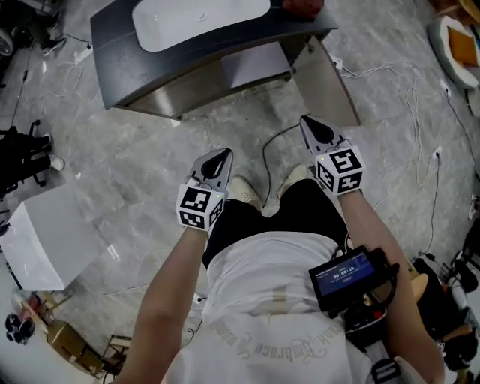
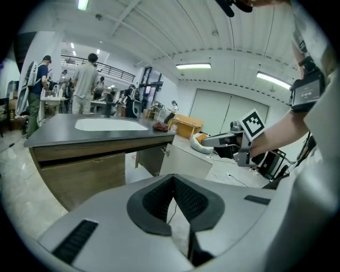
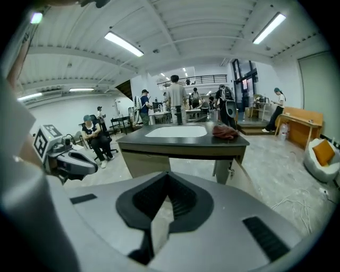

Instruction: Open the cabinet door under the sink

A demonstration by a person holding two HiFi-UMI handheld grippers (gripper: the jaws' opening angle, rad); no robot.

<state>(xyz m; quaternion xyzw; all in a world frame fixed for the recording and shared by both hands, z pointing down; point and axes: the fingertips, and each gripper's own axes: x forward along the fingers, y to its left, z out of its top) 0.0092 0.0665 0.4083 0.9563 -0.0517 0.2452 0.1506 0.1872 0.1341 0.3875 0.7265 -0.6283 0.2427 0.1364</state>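
My left hand-held gripper (image 1: 220,161) and right hand-held gripper (image 1: 315,129) are both closed and empty. The cabinet door (image 1: 328,84) under the sink (image 1: 196,16) stands swung out at the table's (image 1: 112,52) right edge, with bare floor (image 1: 247,124) between it and me.

Open lab-style workshop hall, freestanding sink counter (image 3: 180,141), loose floor cables (image 1: 263,161), people (image 3: 175,98) standing about, ceiling strip lights (image 3: 123,43).

Left tongs (image 1: 223,156), right tongs (image 1: 307,122) (both closed)
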